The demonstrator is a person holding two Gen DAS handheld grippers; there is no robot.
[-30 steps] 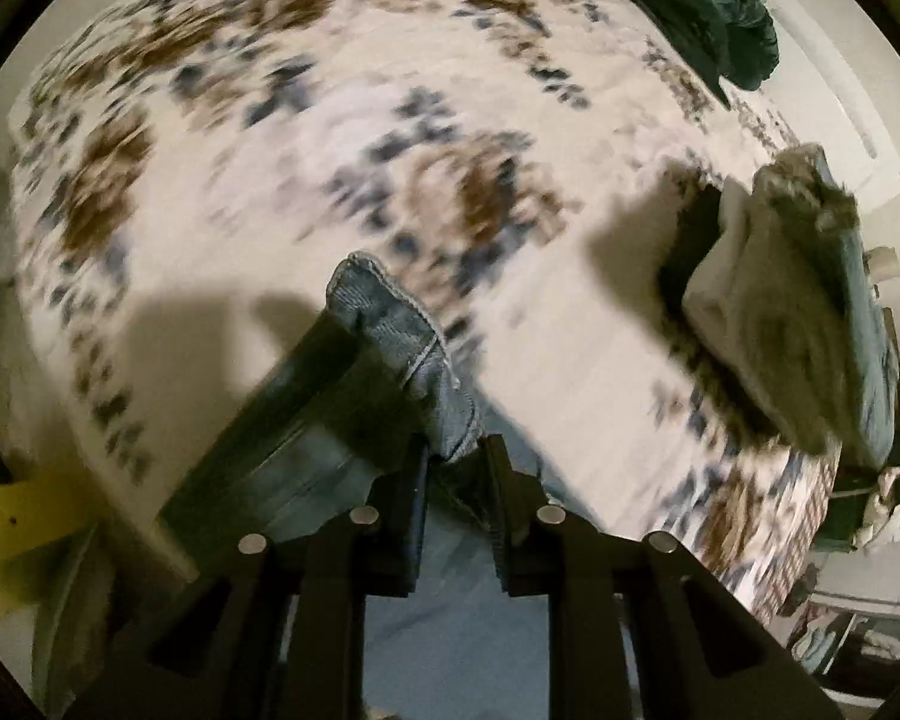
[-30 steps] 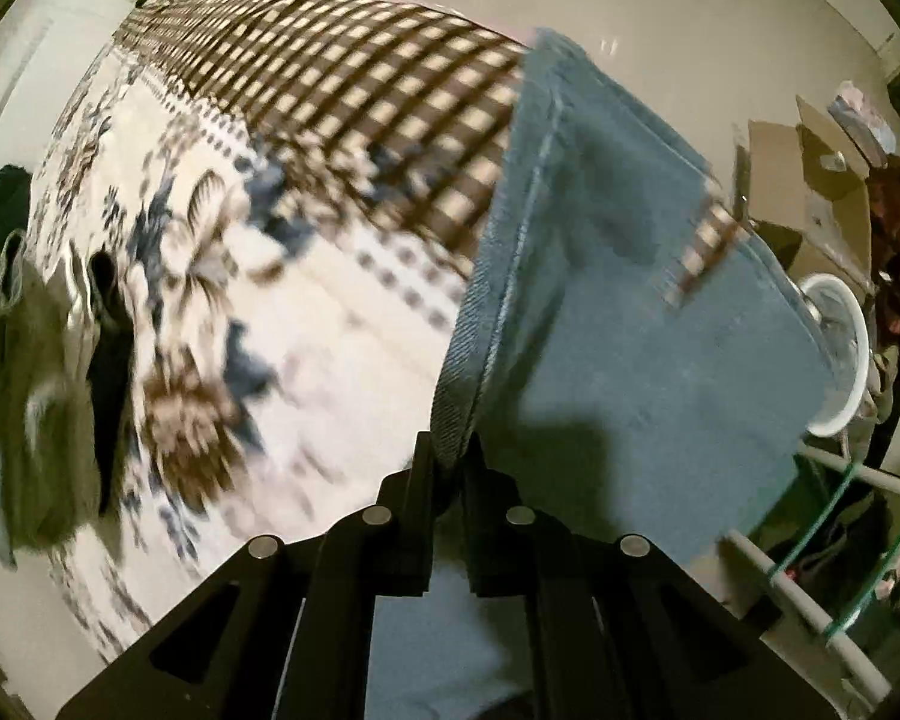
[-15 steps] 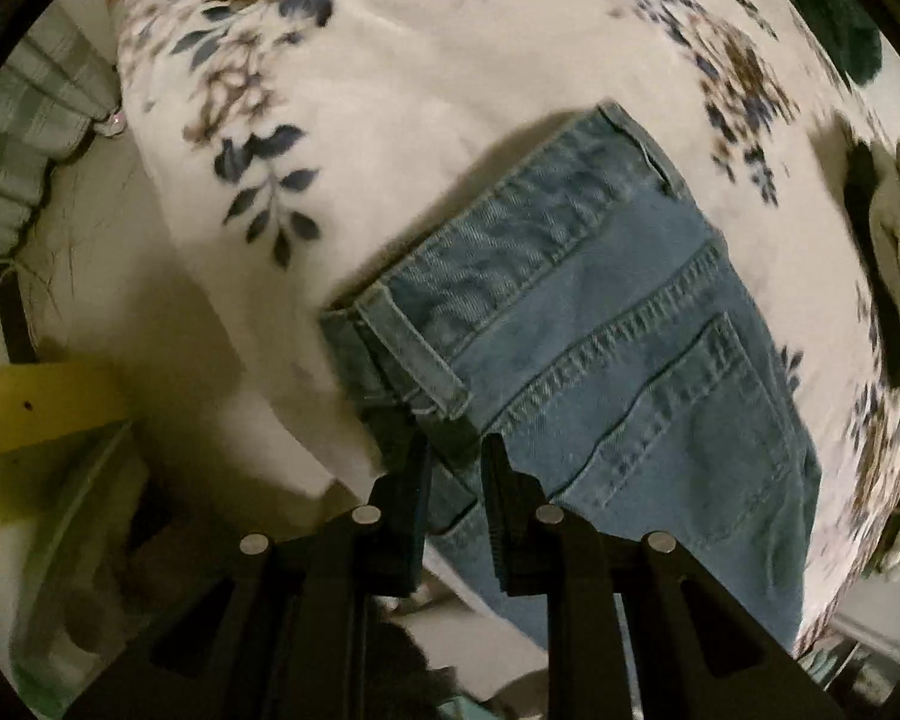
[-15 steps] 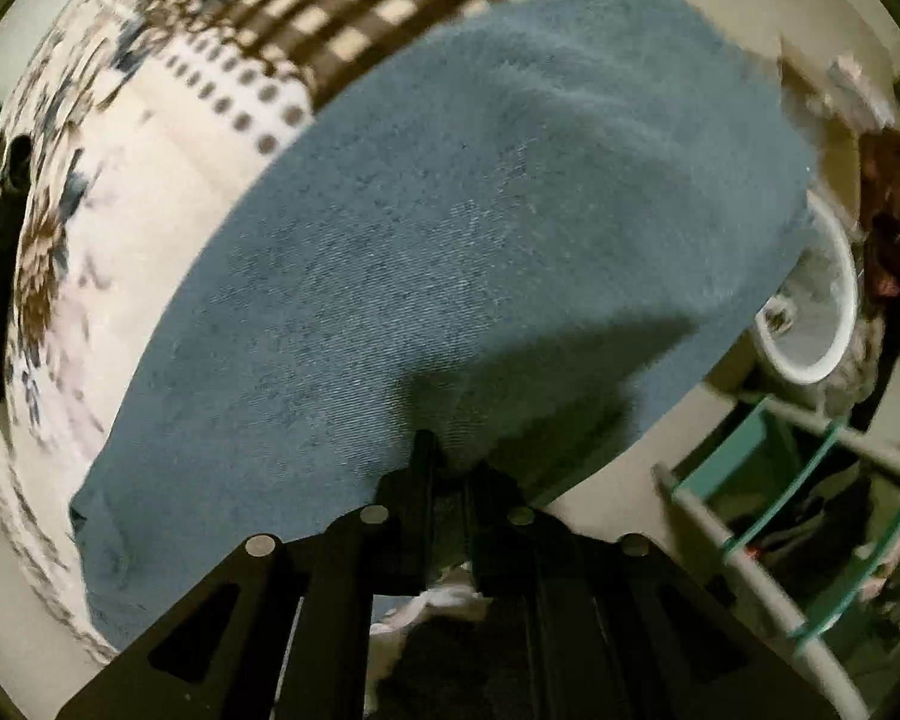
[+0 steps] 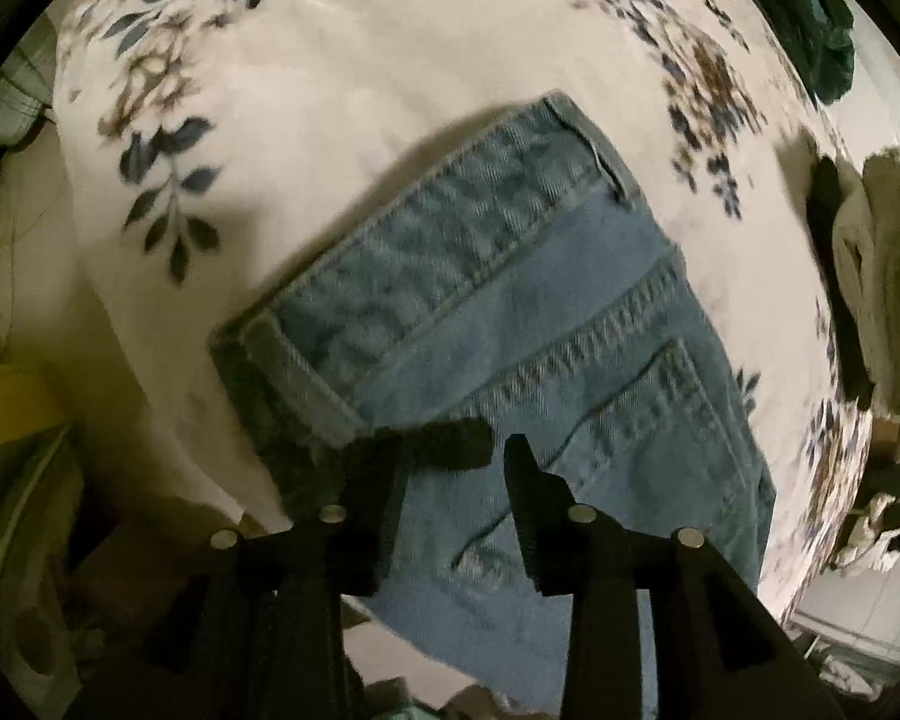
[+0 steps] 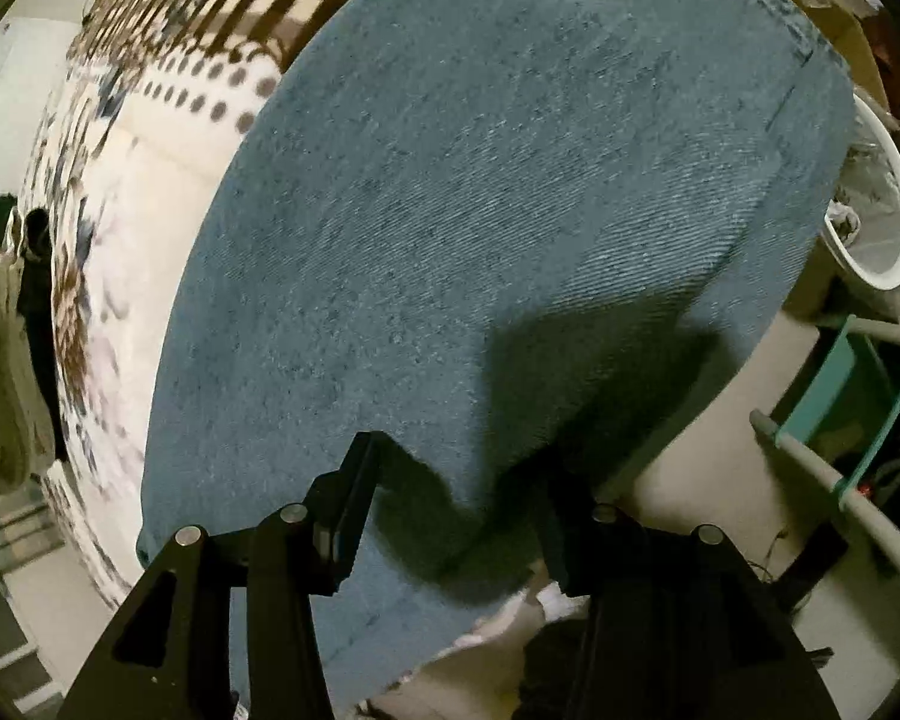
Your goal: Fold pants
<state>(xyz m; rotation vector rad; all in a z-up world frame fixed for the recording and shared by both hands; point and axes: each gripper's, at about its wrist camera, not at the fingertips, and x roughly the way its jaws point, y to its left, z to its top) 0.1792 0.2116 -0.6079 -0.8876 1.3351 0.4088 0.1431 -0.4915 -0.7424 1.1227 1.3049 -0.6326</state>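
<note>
Blue jeans (image 5: 540,330) lie on the floral bedspread (image 5: 390,60), waistband and back pocket facing up in the left wrist view. My left gripper (image 5: 456,468) hangs just over the waistband's near end. Its jaws are opening, and the denim under the gap is not pressed by the pads. In the right wrist view the jeans' leg (image 6: 480,210) spreads flat across the bed and over its edge. My right gripper (image 6: 459,474) is at the near hem, jaws opening, with a loose fold of denim between the separated fingers.
A stack of folded clothes (image 5: 882,300) sits on the bed to the right, with a dark green garment (image 5: 810,18) behind it. Off the bed's edge are a white basin (image 6: 876,240), a teal and grey rack (image 6: 840,468) and a cardboard box (image 6: 840,18).
Both grippers came down with the jeans, which now lie spread on the bed. Both pairs of jaws, shut on the denim before, have parted and let go.
</note>
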